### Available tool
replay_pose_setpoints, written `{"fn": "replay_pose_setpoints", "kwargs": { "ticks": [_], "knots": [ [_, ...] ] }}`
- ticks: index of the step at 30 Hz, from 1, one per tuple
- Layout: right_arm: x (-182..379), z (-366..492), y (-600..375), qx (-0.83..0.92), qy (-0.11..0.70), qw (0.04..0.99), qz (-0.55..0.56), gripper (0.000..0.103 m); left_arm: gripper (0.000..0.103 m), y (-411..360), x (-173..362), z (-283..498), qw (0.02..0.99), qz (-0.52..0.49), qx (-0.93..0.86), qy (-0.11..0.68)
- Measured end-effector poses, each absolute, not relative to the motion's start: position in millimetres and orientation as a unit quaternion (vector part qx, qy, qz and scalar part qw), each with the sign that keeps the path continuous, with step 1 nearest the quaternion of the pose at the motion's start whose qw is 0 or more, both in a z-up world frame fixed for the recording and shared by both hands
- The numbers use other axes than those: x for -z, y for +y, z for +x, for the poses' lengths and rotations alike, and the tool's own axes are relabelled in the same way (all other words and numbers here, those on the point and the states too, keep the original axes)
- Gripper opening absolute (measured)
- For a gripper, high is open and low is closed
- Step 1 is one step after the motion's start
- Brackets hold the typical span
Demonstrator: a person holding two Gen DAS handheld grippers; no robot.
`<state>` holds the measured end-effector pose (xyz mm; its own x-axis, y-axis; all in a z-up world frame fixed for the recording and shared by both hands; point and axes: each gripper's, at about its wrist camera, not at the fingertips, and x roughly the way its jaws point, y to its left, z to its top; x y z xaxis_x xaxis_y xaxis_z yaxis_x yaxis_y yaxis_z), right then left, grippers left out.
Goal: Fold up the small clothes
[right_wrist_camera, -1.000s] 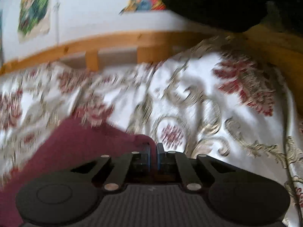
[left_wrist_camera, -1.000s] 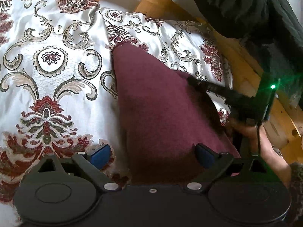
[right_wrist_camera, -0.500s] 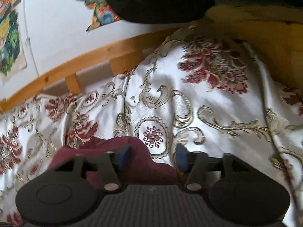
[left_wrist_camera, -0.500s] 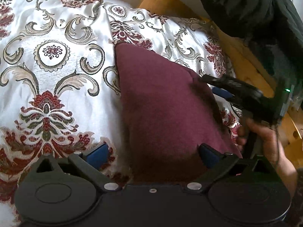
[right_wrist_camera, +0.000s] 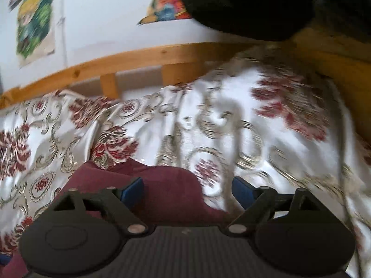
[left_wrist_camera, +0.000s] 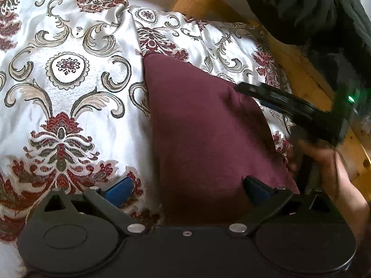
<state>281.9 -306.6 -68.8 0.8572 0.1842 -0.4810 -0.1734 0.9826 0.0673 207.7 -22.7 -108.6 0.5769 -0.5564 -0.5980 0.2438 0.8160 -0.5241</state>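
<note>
Both our grippers now gape: the right gripper (right_wrist_camera: pixel 187 191) has just released the maroon garment (left_wrist_camera: pixel 208 134), lying folded on the bed (left_wrist_camera: pixel 69 97) toward 1 o'clock; left gripper (left_wrist_camera: pixel 186 186) straddles its near edge, fingers parted.

No text, label or number was readable; the colourful paper posters (right_wrist_camera: pixel 34 25) on the white wall were blurred.
</note>
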Motion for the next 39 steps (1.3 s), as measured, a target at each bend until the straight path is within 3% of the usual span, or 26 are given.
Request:
{"fn": "replay_pose_setpoints", "kwargs": {
  "ticks": [2,4,5,6,8,14,16,18,20,27,31,39],
  "knots": [
    [71.0,298.3,-297.6,-0.106,0.256,0.961,-0.008,0.073,0.102,-21.8,109.9,208.2,0.864,-0.201,0.232,0.398],
    [74.5,314.1,-290.3,-0.114,0.265,0.957,-0.027,0.056,0.102,-21.7,111.0,208.7,0.863,-0.204,0.234,0.398],
    [76.9,321.4,-289.3,-0.120,0.275,0.954,-0.028,0.039,0.102,-22.1,111.4,209.1,0.863,-0.205,0.234,0.397],
    [79.0,326.6,-290.1,-0.126,0.281,0.951,-0.023,0.028,0.102,-23.2,111.6,209.6,0.863,-0.205,0.235,0.397],
    [81.4,329.9,-294.3,-0.132,0.283,0.950,-0.011,0.017,0.102,-24.5,112.2,210.7,0.863,-0.204,0.237,0.396],
    [67.4,316.9,-309.6,-0.107,0.221,0.969,0.032,0.013,0.102,-24.6,114.7,213.2,0.860,-0.209,0.243,0.396],
    [71.6,319.5,-309.5,-0.103,0.238,0.965,0.032,0.017,0.102,-24.6,114.9,212.7,0.860,-0.207,0.243,0.397],
    [78.0,321.1,-310.4,-0.093,0.255,0.962,0.031,0.036,0.102,-24.7,115.4,213.5,0.860,-0.206,0.244,0.397],
    [77.7,315.9,-316.6,-0.086,0.259,0.961,0.042,0.045,0.102,-24.5,115.6,213.7,0.860,-0.206,0.244,0.398],
    [55.2,268.4,-352.5,-0.080,0.294,0.948,0.089,0.092,0.102,-24.6,117.5,216.2,0.856,-0.212,0.244,0.403],
    [49.0,231.9,-365.1,-0.081,0.324,0.937,0.100,0.103,0.102,-24.6,117.6,216.2,0.856,-0.213,0.243,0.404],
    [67.6,182.5,-355.1,-0.094,0.421,0.893,0.130,0.103,0.102,-24.3,118.2,215.5,0.856,-0.215,0.241,0.405]
  ]
}}
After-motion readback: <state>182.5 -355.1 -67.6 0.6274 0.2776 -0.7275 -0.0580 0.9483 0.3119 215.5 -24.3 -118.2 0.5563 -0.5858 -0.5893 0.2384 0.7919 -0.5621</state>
